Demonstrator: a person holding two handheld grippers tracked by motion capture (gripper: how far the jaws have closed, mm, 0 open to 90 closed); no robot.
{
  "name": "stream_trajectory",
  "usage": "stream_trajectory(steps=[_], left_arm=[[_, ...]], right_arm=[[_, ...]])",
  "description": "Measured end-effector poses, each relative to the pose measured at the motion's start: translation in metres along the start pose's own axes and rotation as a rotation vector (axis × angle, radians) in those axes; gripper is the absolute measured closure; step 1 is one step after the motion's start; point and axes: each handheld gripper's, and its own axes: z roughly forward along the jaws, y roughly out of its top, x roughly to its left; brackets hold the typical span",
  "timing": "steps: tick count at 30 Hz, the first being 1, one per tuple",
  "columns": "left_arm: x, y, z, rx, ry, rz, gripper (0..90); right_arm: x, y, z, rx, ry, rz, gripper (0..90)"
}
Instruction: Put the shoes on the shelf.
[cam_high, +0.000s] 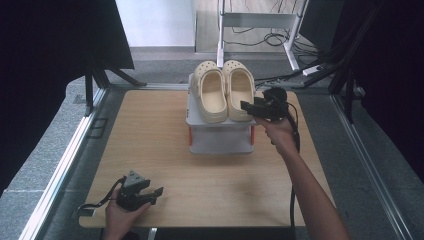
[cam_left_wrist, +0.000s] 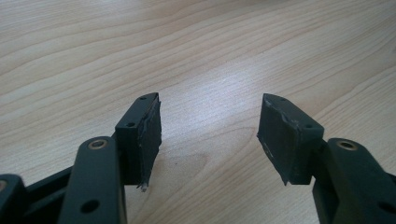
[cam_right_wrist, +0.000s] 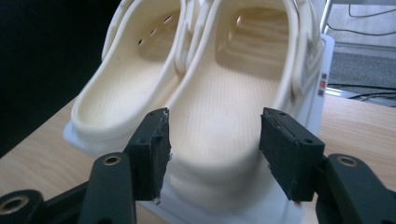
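Clogs (cam_right_wrist: 219, 126): you see cream moulded foam-like plastic, matt, fine ribbed footbeds
Stand (cam_high: 220, 140): you see smooth white plastic, faint sheen
Table (cam_left_wrist: 196, 56): you work on pale wood-grain laminate, smooth, soft gloss
Right gripper (cam_right_wrist: 212, 154): your jaws are matt black plastic; pads dull, rubbery, scuffed at the edges
Left gripper (cam_left_wrist: 210, 135): same matt black, brass-coloured pivot bushes

We could read no text anywhere; a small red-and-dark label (cam_right_wrist: 322, 87) sat on the white stand's (cam_right_wrist: 327, 60) side, at three o'clock of the clogs, too blurred to make out.
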Motion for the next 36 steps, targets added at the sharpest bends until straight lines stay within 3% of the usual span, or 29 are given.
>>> stream_trajectory(steps=[10,21,26,36], left_arm=[[-0.001,0.001,0.001,0.005,-0.002,0.007,40.1],[-0.003,0.002,0.002,0.01,-0.001,0.011,40.2],[-0.003,0.002,0.002,0.008,-0.004,0.007,40.1],[-0.006,0.003,0.003,0.008,-0.009,0.012,40.1]], right_arm=[[-0.017,-0.045,-0.031,-0.04,0.025,-0.025,43.6],[-0.043,-0.096,-0.042,-0.024,0.007,-0.024,44.5],[-0.041,-0.122,-0.043,-0.023,0.019,-0.052,44.6],[-0.035,-0.173,-0.034,0.006,0.028,-0.062,43.7]])
